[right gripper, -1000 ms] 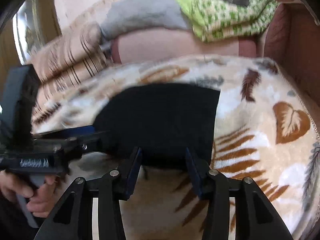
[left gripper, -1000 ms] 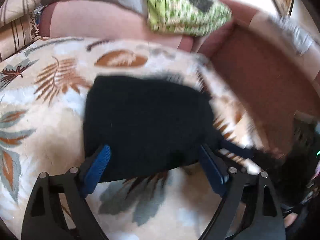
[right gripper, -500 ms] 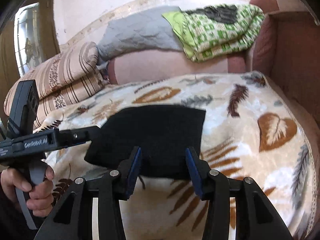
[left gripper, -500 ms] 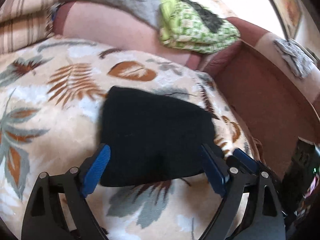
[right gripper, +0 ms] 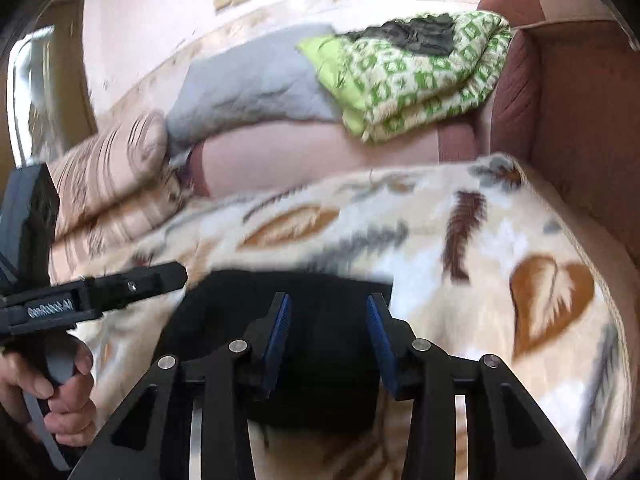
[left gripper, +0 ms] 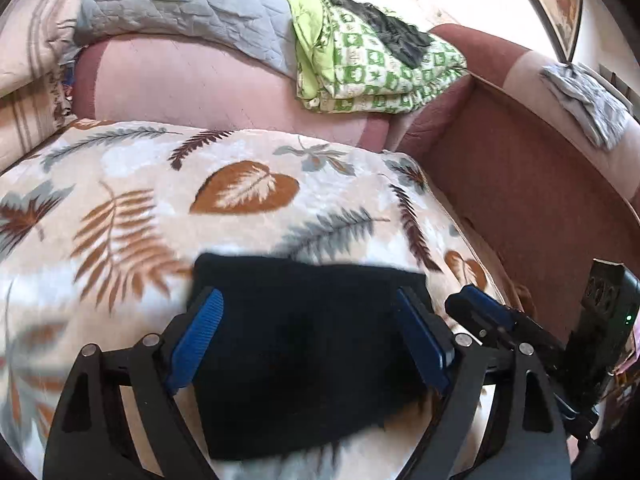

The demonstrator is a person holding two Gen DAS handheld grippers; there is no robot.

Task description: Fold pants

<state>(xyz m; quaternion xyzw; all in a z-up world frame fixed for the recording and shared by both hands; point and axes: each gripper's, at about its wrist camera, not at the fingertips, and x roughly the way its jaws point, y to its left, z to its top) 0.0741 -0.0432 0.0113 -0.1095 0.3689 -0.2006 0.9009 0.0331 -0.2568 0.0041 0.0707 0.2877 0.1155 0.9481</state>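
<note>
Nearest in the left wrist view: left tool [left gripper: 310,334], jaws spread wide, blue pads either side of the black bundle but nothing pinched; it looks clear of the cloth, hovering. Right tool [right gripper: 327,338] in its own view has a narrower gap; its jaws have just been closing a little, with only air between the pads and the dark fabric lying beneath them, not gripped. The right tool also shows at the lower right edge of the left view, and the left tool at the left of the right view, with a person's hand [right gripper: 56,392] on its handle.

Pants [left gripper: 308,356]: black, already a compact, roughly rectangular packet, lying flat near the front edge of the leaf-print blanket [left gripper: 160,200] on the sofa seat. No loose leg or waistband sticks out that I can see; edges are blurred, so neatness of the lower edge is hard to call.

Judgement: folding looks essentially done, both tools off the cloth. Left, at most, a final tidy or setting the packet aside.

Further back: pink sofa backrest [left gripper: 192,88], with a grey quilt [left gripper: 192,4] and a folded green-checked blanket [left gripper: 372,68] on top of it, a dark cloth [left gripper: 396,40] lying on that.

Containers: none visible in either view, so no contents to report.
</note>
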